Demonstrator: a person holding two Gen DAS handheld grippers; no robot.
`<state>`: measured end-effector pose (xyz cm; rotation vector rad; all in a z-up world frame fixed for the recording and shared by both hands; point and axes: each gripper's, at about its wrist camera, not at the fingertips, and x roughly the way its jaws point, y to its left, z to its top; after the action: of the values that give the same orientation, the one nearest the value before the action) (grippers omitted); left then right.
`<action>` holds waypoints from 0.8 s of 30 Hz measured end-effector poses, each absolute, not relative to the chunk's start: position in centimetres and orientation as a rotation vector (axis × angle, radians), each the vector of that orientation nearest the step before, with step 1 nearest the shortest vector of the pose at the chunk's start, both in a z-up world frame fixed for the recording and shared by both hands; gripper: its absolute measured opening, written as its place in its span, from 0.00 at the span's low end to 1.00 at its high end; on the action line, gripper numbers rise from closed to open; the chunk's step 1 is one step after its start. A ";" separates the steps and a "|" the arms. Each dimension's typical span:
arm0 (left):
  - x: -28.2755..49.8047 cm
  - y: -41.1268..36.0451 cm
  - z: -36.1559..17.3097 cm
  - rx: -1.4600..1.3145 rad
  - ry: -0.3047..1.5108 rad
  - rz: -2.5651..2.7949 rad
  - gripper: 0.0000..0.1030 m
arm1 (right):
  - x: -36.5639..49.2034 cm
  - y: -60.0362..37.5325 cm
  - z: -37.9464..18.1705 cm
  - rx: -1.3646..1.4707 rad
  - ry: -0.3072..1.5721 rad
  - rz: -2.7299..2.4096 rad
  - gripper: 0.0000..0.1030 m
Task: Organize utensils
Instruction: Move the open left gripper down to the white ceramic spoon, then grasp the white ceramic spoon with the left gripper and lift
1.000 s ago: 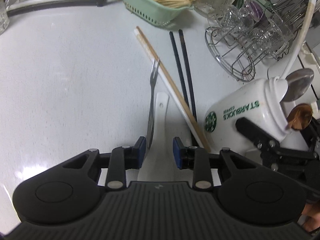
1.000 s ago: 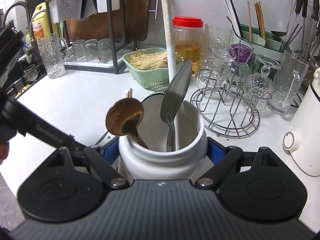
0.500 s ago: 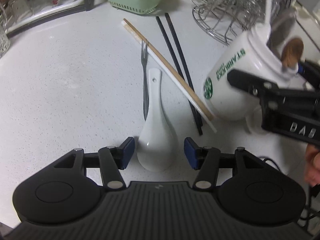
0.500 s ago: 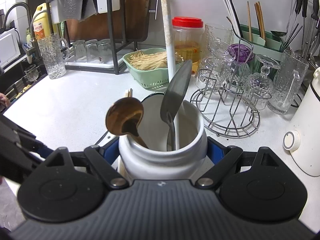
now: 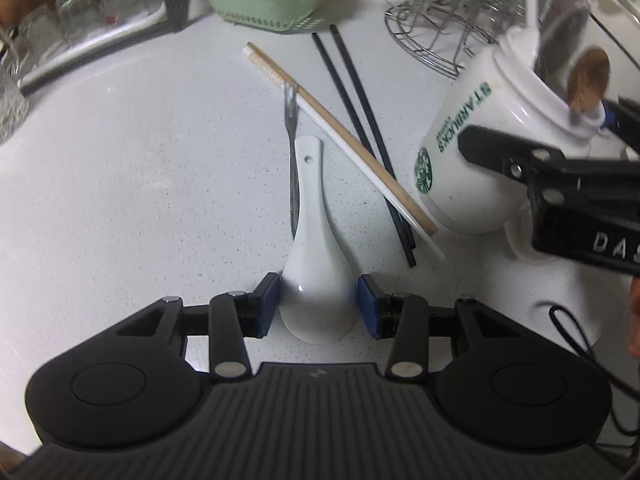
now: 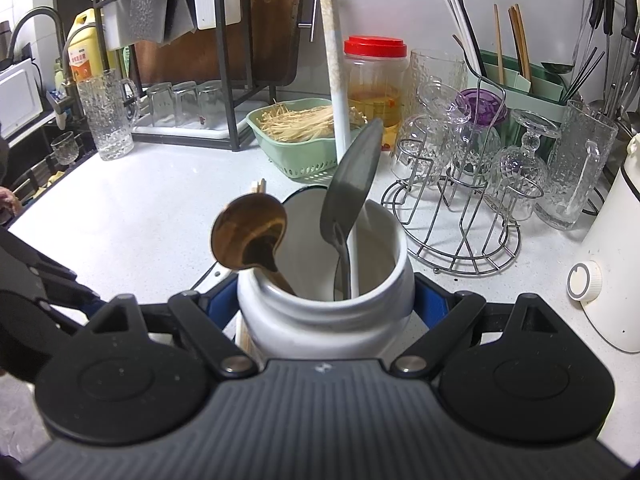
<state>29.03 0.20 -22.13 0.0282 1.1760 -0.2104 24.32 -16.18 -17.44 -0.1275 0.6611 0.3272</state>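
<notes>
Left gripper (image 5: pixel 318 304) low centre of the left wrist view, jaws closing around the bowl of the white ceramic spoon (image 5: pixel 314 248) on the tabletop (image 5: pixel 140 168); pads beside it, contact unclear. Fork (image 5: pixel 291 136) lies along the spoon's left edge; chopsticks (image 5: pixel 348 136) fan toward upper right. Starbucks mug (image 5: pixel 492 152) tilted at right. Right wrist view: right gripper (image 6: pixel 326 300) clamps the mug (image 6: pixel 326 320), which holds a wooden spoon (image 6: pixel 248 236) and a metal spoon (image 6: pixel 352 184).
</notes>
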 end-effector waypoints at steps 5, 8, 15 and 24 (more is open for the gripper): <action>29.4 1.2 -21.5 -0.059 1.194 -0.190 0.47 | 24.2 -16.2 -17.5 -0.130 0.652 0.333 0.88; 29.6 1.5 -20.6 -0.101 1.191 -0.181 0.47 | 24.2 -16.2 -17.5 -0.130 0.648 0.334 0.88; 30.0 1.4 -17.9 -0.128 1.183 -0.188 0.47 | 24.1 -16.2 -17.6 -0.132 0.634 0.337 0.88; 31.2 0.1 -15.8 -0.035 1.212 -0.261 0.47 | 23.9 -16.2 -17.7 -0.124 0.620 0.333 0.88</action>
<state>31.16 0.14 -15.76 -0.0353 1.2123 -0.2614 23.88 -16.24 -17.66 -0.1240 0.6197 0.3330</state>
